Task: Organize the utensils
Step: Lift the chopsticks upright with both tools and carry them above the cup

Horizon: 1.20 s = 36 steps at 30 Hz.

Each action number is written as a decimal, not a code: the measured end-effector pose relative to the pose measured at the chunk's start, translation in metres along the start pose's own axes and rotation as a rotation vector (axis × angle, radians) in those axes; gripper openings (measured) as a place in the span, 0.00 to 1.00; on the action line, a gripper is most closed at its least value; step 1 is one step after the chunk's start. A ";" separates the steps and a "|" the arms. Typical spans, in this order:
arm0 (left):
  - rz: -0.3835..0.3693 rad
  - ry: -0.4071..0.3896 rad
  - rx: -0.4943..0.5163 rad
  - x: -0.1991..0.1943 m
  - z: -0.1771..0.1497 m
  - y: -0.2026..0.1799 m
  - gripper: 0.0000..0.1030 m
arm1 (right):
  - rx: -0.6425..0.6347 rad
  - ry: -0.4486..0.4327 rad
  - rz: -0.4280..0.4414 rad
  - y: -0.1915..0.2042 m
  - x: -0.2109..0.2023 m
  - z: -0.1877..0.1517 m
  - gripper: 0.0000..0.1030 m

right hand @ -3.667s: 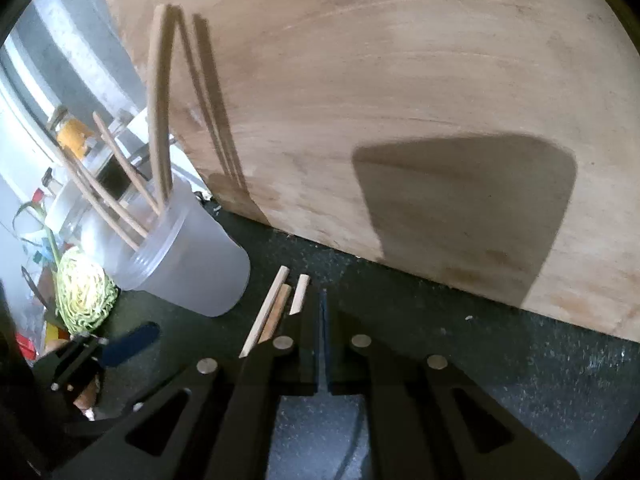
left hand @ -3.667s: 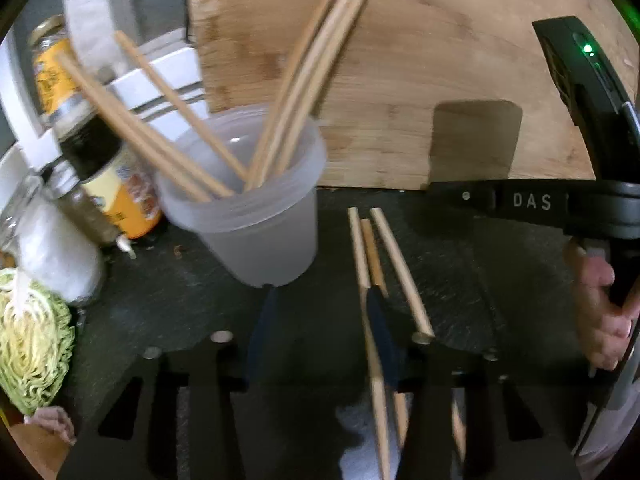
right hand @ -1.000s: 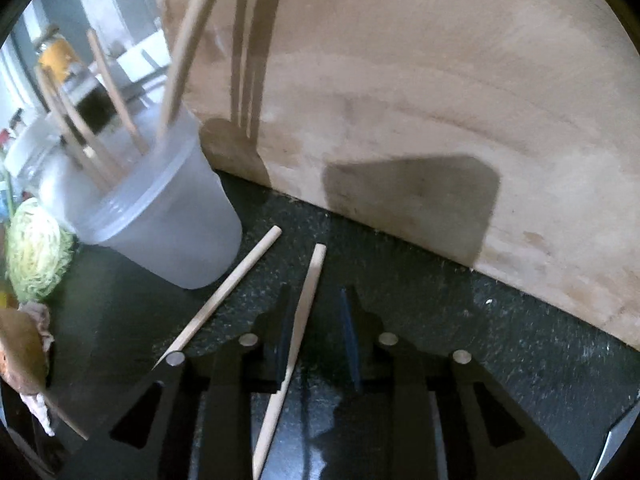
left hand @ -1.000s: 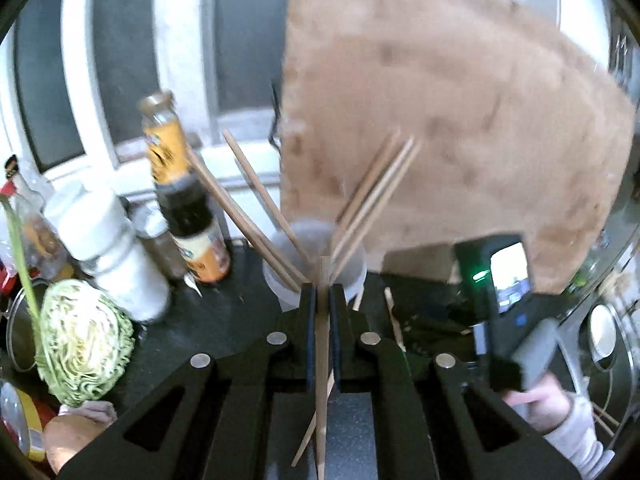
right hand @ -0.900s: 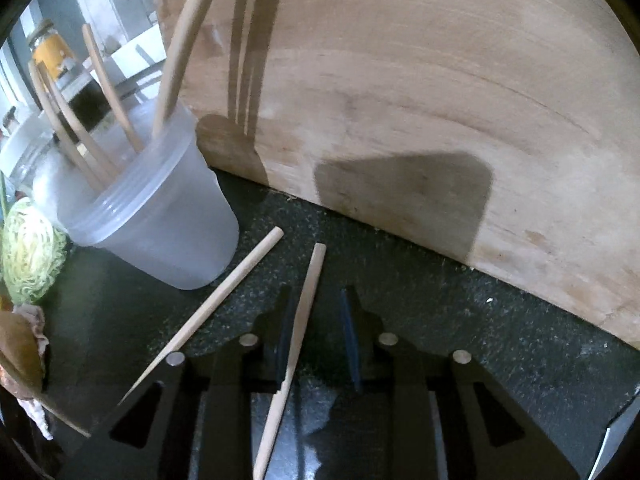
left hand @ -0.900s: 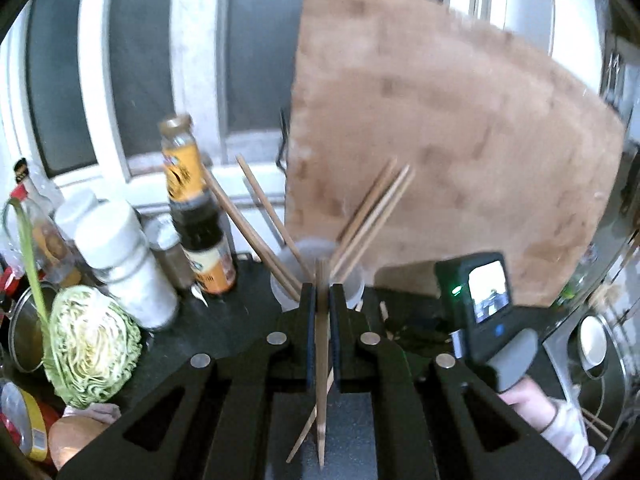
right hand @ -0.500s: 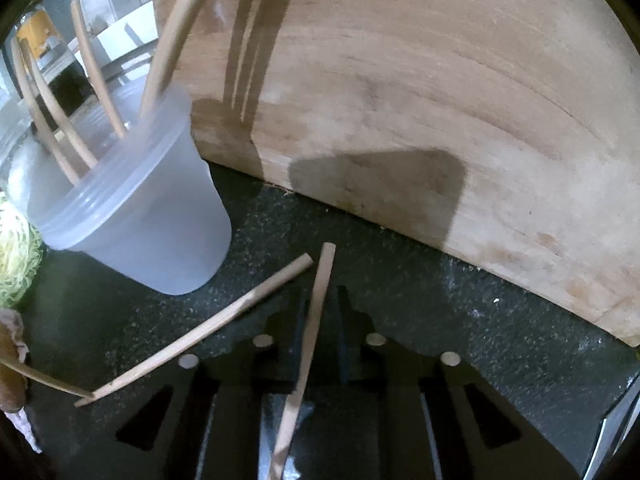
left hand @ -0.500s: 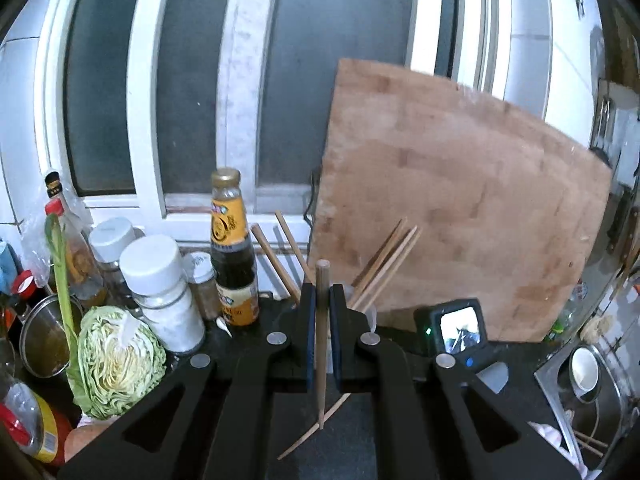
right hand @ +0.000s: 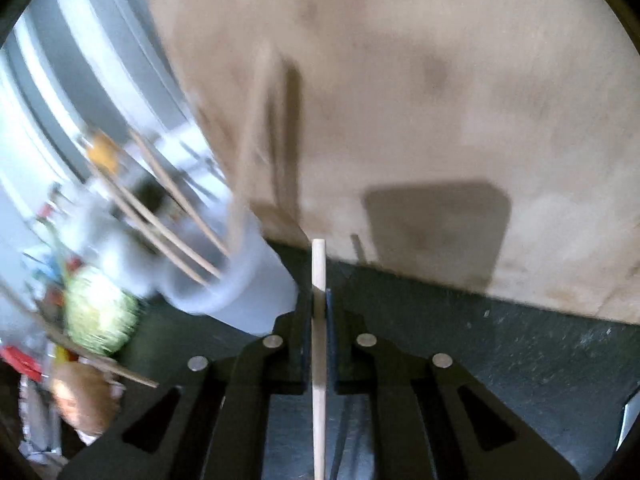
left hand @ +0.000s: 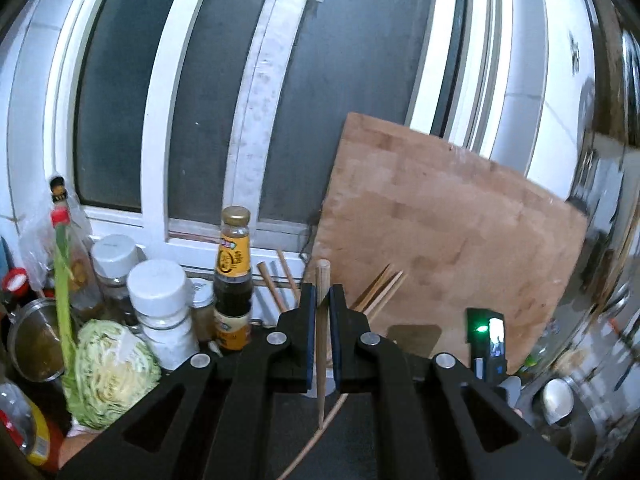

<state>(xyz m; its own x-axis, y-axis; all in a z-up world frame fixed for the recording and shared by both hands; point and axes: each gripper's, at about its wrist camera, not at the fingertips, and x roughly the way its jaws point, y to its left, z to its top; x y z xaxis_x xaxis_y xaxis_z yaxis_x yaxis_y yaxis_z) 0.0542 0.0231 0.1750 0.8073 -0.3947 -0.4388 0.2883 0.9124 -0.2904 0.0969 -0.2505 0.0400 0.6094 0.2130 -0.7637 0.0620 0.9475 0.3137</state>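
My left tongs [left hand: 323, 300] and right tongs [right hand: 318, 308] each pinch one chopstick [left hand: 321, 344] lengthwise, ready for the plastic cup [right hand: 256, 292] at ten o'clock.

**Rig look: black claws, silver screws**

Left claw [left hand: 322, 304]: matte black plastic, two flat fingers [left hand: 306, 340] with blue-edged inner pads, angular arms with triangular cut-outs, four round silver screws. Right claw [right hand: 319, 304]: same black build, same four silver screws, same cut-outs, bluish pad edges. In the left wrist view its body carries a green LED and a small lit screen.
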 end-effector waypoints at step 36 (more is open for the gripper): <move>-0.002 -0.240 0.020 -0.119 -0.005 -0.027 0.05 | -0.168 -0.562 0.153 0.087 -0.188 0.003 0.06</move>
<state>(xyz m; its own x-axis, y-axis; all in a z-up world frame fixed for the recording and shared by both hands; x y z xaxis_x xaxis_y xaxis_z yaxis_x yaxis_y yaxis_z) -0.0523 0.0450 0.2307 0.9052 -0.3616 -0.2230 0.2980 0.9146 -0.2734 -0.0099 -0.2095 0.2129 0.9285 0.2342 -0.2880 -0.1567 0.9506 0.2679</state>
